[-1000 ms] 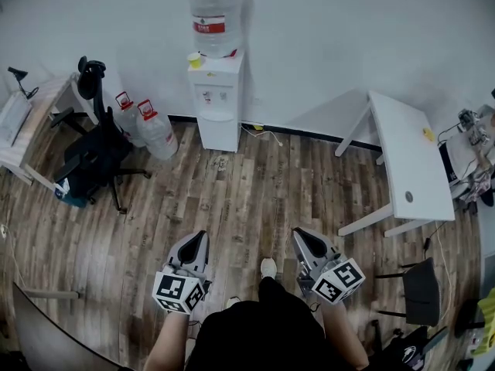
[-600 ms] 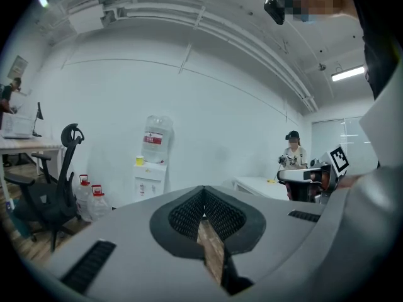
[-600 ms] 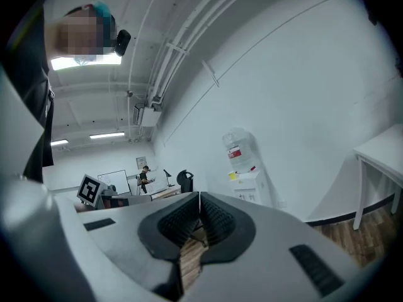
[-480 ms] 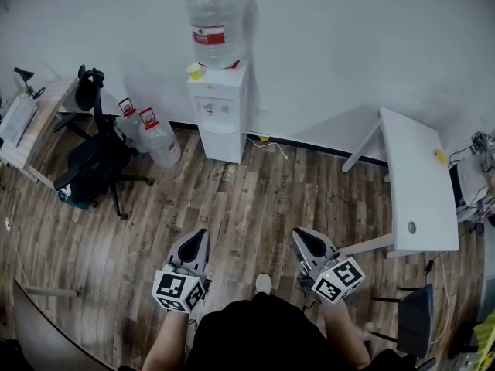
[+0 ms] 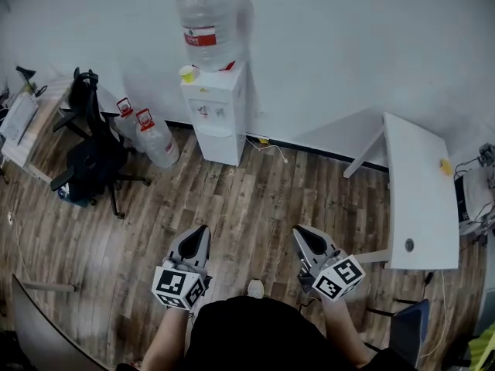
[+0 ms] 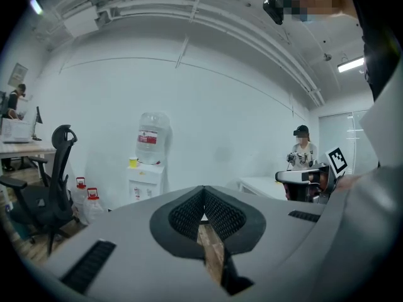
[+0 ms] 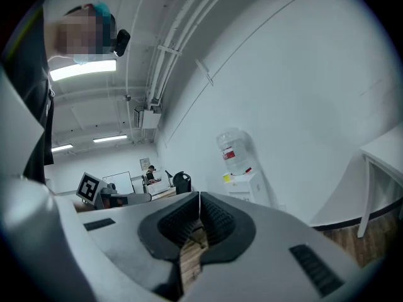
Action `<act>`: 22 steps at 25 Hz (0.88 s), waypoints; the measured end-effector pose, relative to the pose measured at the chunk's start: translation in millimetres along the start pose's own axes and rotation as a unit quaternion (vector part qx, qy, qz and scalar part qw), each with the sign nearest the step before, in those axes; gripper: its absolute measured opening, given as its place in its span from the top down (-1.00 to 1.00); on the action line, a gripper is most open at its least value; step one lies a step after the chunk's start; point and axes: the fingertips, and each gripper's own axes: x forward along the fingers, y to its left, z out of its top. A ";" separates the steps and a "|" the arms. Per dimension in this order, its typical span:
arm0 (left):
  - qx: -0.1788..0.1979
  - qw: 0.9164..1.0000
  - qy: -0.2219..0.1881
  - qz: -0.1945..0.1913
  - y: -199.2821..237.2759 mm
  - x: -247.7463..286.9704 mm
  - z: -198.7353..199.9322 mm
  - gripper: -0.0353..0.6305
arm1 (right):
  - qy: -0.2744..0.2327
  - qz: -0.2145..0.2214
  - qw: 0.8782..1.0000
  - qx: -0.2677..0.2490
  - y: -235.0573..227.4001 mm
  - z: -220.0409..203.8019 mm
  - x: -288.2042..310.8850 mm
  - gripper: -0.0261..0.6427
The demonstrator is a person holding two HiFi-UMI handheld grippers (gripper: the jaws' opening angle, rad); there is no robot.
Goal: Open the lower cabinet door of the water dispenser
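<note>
Standing against the white wall, the white floor-standing water dispenser (image 5: 214, 110) carries a large clear plastic bottle with a red label (image 5: 207, 23) on top. A small yellow cup (image 5: 186, 73) sits beside the bottle's neck. Its lower cabinet door (image 5: 218, 142) faces the room and looks shut. Two clear spare water jugs with red caps (image 5: 155, 139) stand on the brown wood-plank floor (image 5: 255, 199) just left of the dispenser, with a black office chair (image 5: 89, 157) beyond them. A white rectangular desk (image 5: 418, 199) stands to the right.

The left claw (image 5: 202, 230) and the right claw (image 5: 298, 231) are held side by side over the floor, well apart from the dispenser and pointing toward it. Each gripper view shows its ribbed black pads pressed together with nothing between them, and the dispenser far ahead.
</note>
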 end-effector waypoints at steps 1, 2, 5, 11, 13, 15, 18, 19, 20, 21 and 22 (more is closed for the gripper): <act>-0.001 1.000 0.001 0.001 -3.9 5.1 0.2 0.85 | 0.000 0.001 1.000 0.002 -6.3 1.1 -1.1 0.85; -0.002 1.000 0.000 0.003 -7.2 9.7 0.8 0.85 | 0.000 0.002 1.000 0.003 -12.0 1.9 -2.1 0.85; -0.001 1.000 -0.002 0.009 -13.5 21.7 2.9 0.85 | 0.001 0.008 1.000 0.005 -26.4 3.5 -2.5 0.85; 0.007 1.000 0.008 0.020 -15.5 27.3 5.6 0.85 | -0.003 0.013 1.000 0.019 -39.1 3.5 -2.5 0.85; 0.009 1.000 0.011 0.023 -13.7 28.0 8.1 0.85 | -0.004 0.016 1.000 0.023 -39.4 3.4 -1.9 0.85; 0.012 1.000 0.012 0.025 -10.9 31.0 10.2 0.85 | -0.003 0.018 0.999 0.026 -39.6 2.1 -0.5 0.85; 0.011 1.000 0.012 0.024 -7.0 38.0 10.2 0.85 | -0.001 0.014 0.999 0.031 -42.9 -2.0 2.8 0.85; 0.010 1.000 0.013 0.022 -6.0 40.3 9.8 0.85 | 0.000 0.012 0.999 0.032 -44.1 -2.9 4.4 0.85; 0.009 1.000 0.013 0.020 -4.8 42.2 9.3 0.85 | 0.000 0.011 0.999 0.032 -44.6 -3.1 6.5 0.85; 0.008 1.000 0.014 0.018 -2.8 44.0 9.1 0.85 | 0.000 0.010 0.999 0.031 -44.6 -2.5 9.3 0.85; 0.007 1.000 0.014 0.016 0.0 46.3 9.1 0.85 | 0.000 0.009 1.000 0.029 -44.7 -1.3 12.6 0.85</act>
